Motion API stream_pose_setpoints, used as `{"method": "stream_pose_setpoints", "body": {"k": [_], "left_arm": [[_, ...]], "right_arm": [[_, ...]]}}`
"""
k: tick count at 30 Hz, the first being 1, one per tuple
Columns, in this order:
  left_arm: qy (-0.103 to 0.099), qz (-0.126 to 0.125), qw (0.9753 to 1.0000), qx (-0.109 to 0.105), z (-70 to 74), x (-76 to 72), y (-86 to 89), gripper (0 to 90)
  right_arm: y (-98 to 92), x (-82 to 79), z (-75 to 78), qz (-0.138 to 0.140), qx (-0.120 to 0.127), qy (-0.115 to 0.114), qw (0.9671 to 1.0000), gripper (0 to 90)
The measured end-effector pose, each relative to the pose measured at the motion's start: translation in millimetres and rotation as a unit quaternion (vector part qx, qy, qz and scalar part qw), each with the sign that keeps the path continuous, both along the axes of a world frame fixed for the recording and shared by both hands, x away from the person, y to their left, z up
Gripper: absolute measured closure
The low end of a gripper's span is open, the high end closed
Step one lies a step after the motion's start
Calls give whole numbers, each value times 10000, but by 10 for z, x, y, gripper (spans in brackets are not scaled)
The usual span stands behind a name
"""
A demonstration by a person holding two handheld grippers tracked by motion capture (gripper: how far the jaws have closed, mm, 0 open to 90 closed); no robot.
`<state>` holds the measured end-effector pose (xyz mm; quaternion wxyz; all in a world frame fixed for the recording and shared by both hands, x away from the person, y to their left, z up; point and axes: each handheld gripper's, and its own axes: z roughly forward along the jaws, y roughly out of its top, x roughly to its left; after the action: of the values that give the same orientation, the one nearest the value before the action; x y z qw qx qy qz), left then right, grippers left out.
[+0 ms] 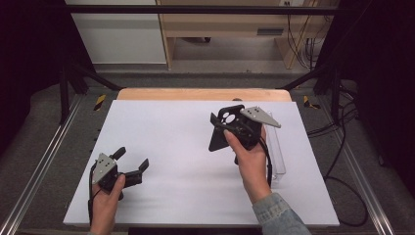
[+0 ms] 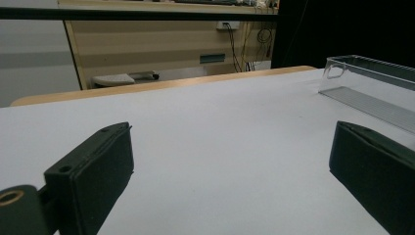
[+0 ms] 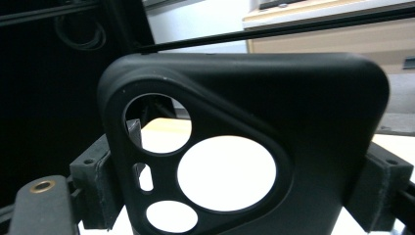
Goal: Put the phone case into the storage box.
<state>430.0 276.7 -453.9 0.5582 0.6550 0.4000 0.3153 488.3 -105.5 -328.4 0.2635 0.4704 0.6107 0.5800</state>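
Note:
A black phone case (image 1: 226, 128) with round camera cut-outs is held upright above the right middle of the white table (image 1: 186, 147). My right gripper (image 1: 234, 122) is shut on it, a hand wrapped round the gripper from below. In the right gripper view the phone case (image 3: 313, 112) stands between the pads (image 3: 95, 188), which press on its two side edges. My left gripper (image 1: 132, 157) rests low at the table's front left, jaws wide apart. Nothing lies between its jaws in the left gripper view, where the left gripper (image 2: 230, 134) looks across bare table.
A clear plastic box (image 1: 276, 152) lies along the table's right side, just behind the right hand; the clear box (image 2: 372, 83) looks empty in the left gripper view. A wooden strip (image 1: 203, 94) borders the far edge. Black frame bars and cables surround the table.

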Motion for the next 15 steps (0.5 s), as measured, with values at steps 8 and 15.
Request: {"method": "stream_pose_setpoints", "body": {"k": [8, 15], "left_arm": [[-8, 25, 10000, -33, 0, -1, 15, 28], [-5, 81, 9999, -62, -2, 4, 40, 28]], "right_arm": [[-154, 219, 160, -289, -166, 34, 9994, 138], [-305, 371, 277, -588, -362, -73, 9976, 138]]}}
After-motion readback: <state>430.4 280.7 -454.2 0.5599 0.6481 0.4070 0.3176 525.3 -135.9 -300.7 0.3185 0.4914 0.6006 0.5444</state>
